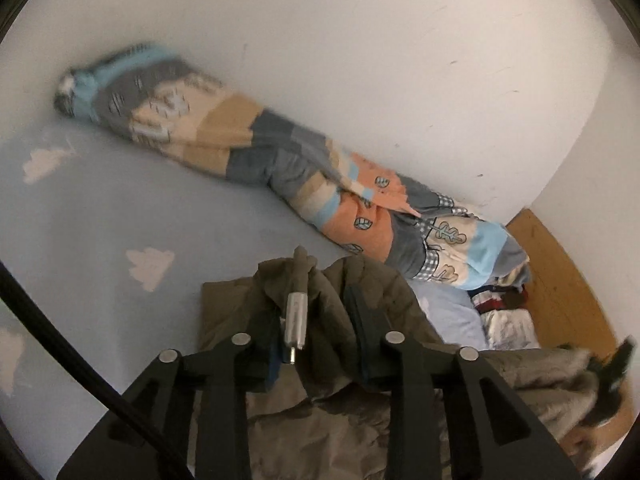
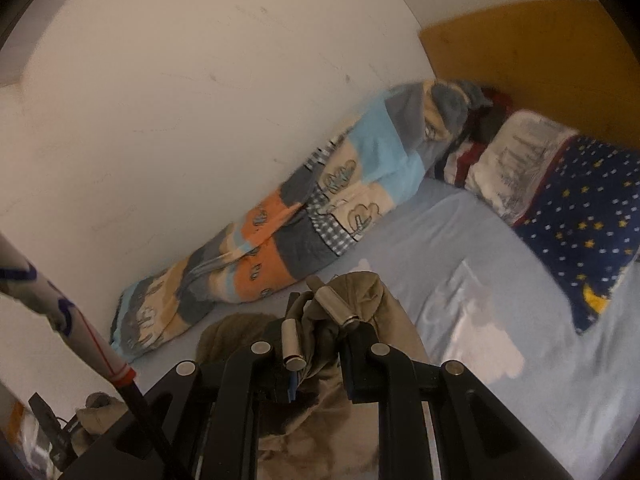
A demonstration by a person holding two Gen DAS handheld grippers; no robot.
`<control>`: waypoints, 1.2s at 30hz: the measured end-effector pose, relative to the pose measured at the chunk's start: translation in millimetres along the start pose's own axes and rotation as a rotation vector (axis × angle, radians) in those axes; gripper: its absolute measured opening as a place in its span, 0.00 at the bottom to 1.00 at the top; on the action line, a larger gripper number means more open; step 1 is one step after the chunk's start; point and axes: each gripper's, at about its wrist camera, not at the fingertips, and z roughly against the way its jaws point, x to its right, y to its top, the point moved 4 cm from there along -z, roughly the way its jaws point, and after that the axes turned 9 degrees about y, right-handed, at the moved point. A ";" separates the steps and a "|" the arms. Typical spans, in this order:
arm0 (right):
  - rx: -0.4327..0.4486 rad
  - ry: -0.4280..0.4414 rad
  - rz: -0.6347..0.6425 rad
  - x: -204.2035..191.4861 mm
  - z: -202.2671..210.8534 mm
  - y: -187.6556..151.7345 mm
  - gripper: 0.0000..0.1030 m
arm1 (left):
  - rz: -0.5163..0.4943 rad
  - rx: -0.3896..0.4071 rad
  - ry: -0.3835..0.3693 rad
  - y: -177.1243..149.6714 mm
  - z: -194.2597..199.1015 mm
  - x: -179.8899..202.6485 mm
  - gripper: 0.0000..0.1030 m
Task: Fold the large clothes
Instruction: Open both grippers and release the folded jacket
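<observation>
An olive-brown padded jacket [image 1: 228,308] lies bunched on the blue bed sheet, with grey fur trim [image 1: 560,380] at the right. My left gripper [image 1: 316,304] is shut on a raised fold of it, and a metal cord toggle [image 1: 295,320] hangs between the fingers. In the right wrist view the same jacket [image 2: 228,332] is gathered up into my right gripper [image 2: 324,320], which is shut on the fabric. Two metal toggles [image 2: 292,344] rest by its fingers. The fabric hides the fingertips of both grippers.
A rolled patchwork quilt [image 1: 280,148] [image 2: 300,220] lies along the white wall. A star-print pillow [image 2: 580,220] and folded clothes [image 1: 508,320] sit by the wooden headboard [image 2: 540,52]. The cloud-print sheet [image 1: 120,208] spreads left. A person's patterned sleeve [image 2: 40,292] shows at the left.
</observation>
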 end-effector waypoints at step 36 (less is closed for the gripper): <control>-0.366 -0.054 0.336 33.4 -142.9 -135.9 0.65 | -0.513 -0.244 0.046 -132.4 -136.9 112.9 0.49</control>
